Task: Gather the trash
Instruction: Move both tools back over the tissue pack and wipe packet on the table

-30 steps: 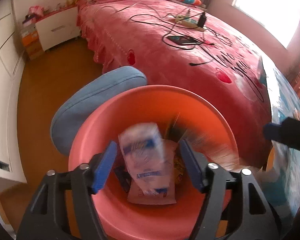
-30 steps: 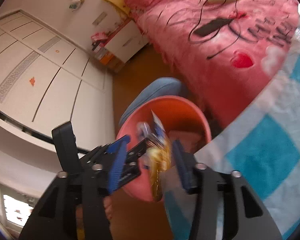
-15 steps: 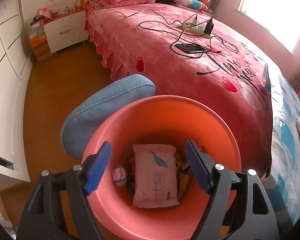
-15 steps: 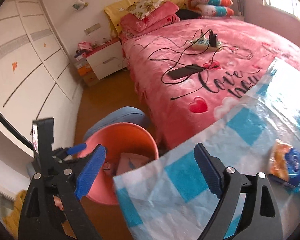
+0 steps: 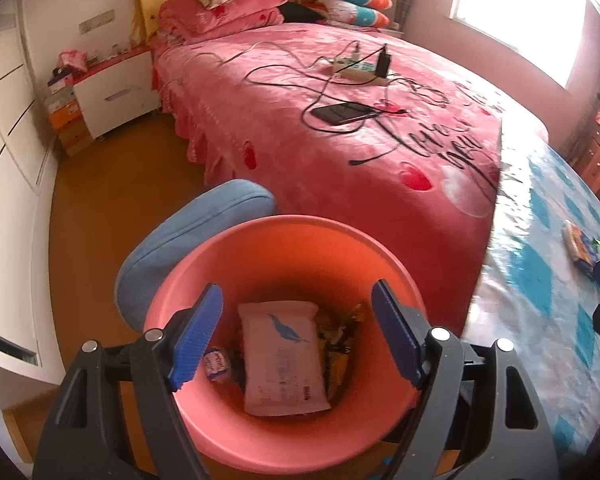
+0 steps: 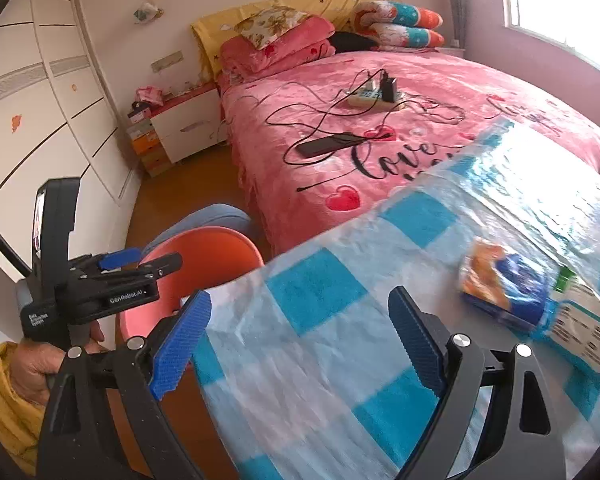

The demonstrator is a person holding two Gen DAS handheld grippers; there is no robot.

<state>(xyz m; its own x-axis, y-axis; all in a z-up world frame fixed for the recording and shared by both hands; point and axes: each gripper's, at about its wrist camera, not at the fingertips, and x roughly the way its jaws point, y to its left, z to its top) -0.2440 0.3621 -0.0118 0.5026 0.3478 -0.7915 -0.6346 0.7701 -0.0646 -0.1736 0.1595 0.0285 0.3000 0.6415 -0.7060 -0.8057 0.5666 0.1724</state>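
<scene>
Right tongs (image 6: 300, 340) gape wide, empty, over the checked counter (image 6: 320, 292); an orange-blue snack packet (image 6: 500, 284) lies ahead to their right; left tongs (image 5: 296, 336), wide and empty, hover over the pink bin (image 5: 284, 240).

left wrist: looked down close into bin (image 5: 284, 264) | right wrist: faced over bench (image 6: 340, 340) beside bin | shared: bin, bed (image 6: 380, 92)

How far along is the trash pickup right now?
Done: a white packet and other wrappers lie in the orange bin. In hand: nothing; left gripper and right gripper are both open. Left: an orange-blue snack packet and a white package on the checked tablecloth.
</scene>
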